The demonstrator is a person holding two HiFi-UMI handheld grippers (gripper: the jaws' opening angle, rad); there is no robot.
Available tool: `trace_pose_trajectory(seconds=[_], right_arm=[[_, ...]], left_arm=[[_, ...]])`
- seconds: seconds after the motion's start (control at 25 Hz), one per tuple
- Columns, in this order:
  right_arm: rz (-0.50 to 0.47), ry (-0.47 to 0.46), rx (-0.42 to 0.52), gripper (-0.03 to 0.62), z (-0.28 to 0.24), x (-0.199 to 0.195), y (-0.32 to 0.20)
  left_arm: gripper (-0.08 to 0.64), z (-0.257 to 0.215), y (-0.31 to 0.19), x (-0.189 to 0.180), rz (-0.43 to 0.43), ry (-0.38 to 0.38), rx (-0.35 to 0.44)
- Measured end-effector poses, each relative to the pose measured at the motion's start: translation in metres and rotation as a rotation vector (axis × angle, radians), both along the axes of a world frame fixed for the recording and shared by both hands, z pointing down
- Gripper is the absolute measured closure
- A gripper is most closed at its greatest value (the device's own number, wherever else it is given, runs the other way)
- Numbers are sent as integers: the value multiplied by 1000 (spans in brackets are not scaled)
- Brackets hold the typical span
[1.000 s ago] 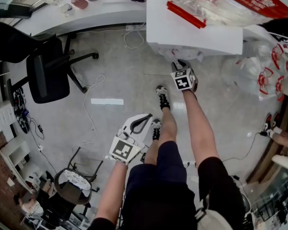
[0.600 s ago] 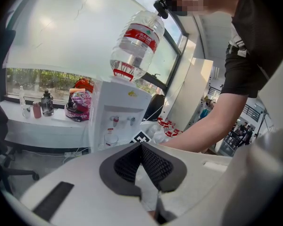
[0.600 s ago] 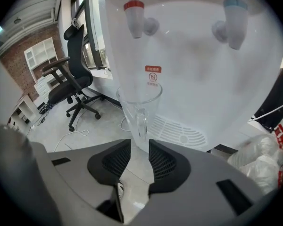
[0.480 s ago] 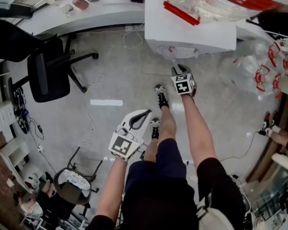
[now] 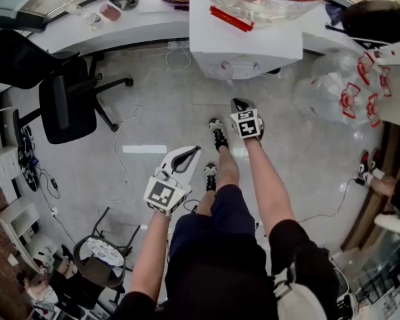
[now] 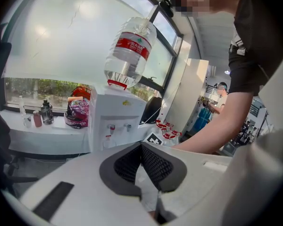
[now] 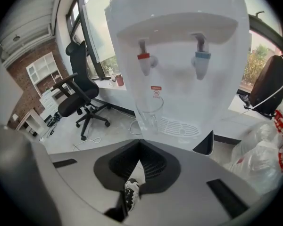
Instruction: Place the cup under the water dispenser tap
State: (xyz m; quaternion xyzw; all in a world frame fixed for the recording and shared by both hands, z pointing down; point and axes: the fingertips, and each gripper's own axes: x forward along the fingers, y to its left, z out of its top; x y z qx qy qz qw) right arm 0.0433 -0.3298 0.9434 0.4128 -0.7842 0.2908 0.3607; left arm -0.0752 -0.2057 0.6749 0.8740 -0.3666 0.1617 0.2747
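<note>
A pale grey floor (image 5: pixel 153 112) strewn with thin cables runs up to a long white surface (image 5: pixel 133 19) under the windows. A black office chair (image 5: pixel 67 105) stands to one side, and a brick wall (image 7: pixel 30 55) with white shelves lies beyond it. A white water dispenser (image 7: pixel 179 46) stands along that surface, topped by a clear upturned bottle (image 6: pixel 129 51). Its red label (image 6: pixel 132 45) carries white lettering too small to read, as is the red sticker between the red tap (image 7: pixel 144 60) and blue tap (image 7: pixel 201 61). The clear glass cup (image 7: pixel 148 111) stands on the drip tray (image 7: pixel 181 127) under the red tap. The right gripper (image 7: pixel 140 143) has just been closing; its fingers meet on nothing. The left gripper (image 6: pixel 141 146) is also closed and empty.
</note>
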Motion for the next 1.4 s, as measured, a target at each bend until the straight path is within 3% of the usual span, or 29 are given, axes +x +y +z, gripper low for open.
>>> trace_pose_trajectory(seconds=[0.28, 0.8, 1.16, 1.4], right_arm=[[-26, -74, 1, 598, -71, -2, 27], [-152, -168, 113, 598, -224, -20, 95], [-232, -124, 145, 598, -292, -8, 168], [-203, -110, 201, 597, -326, -3, 212]], left_arm=[[560, -35, 11, 9, 42, -17, 29], [560, -95, 38, 14, 142, -2, 129], [560, -142, 64, 1, 139, 14, 184], [560, -162, 97, -4, 144, 26, 246]])
